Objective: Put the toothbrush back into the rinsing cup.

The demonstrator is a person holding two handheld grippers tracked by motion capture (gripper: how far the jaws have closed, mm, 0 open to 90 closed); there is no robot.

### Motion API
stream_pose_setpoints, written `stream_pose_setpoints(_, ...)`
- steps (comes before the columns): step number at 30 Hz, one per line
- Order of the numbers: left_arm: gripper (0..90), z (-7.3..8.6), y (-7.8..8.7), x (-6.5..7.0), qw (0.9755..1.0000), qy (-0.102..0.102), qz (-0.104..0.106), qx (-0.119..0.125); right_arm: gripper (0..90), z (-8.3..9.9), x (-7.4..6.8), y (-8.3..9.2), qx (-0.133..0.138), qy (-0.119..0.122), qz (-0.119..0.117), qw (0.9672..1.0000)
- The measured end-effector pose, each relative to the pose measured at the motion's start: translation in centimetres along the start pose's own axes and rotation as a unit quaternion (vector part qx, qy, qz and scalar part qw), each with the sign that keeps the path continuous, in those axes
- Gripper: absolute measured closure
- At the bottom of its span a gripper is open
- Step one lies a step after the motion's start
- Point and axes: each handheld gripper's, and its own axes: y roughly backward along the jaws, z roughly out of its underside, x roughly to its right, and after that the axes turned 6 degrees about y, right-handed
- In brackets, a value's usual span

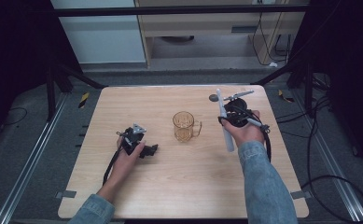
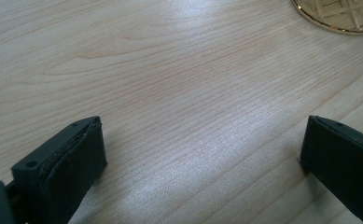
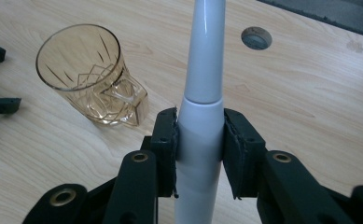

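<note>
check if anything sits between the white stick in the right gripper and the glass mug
Nothing visible does. The right gripper is shut on the white stick, and only bare table lies between it and the glass mug. The open left gripper rests on the mug's far side.

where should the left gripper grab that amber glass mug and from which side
Best bet is the mug body, approached level from its left side. The mug stands upright, its handle points right, away from the open left gripper, so the plain round wall faces it. The jaws look wide enough, though the glass may be slippery. The right gripper is shut on a white stick.
</note>
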Motion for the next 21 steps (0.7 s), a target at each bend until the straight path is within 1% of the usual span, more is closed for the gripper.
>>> stream_pose_setpoints(15,0.0,0.0,0.0,0.0,1.0000,0.000,0.001,0.000,67.6,-1.8,-1.0,-0.4,0.026,0.003,0.007,0.9996)
stream_pose_setpoints(18,0.0,0.0,0.0,0.0,1.0000,-0.001,0.001,-0.001,67.6,-2.3,-1.3,-0.4,0.036,0.001,0.008,0.9993)
stream_pose_setpoints(21,0.0,0.0,0.0,-0.1,1.0000,-0.002,0.003,-0.001,67.6,-3.1,-1.5,-0.4,0.040,0.000,0.009,0.9992)
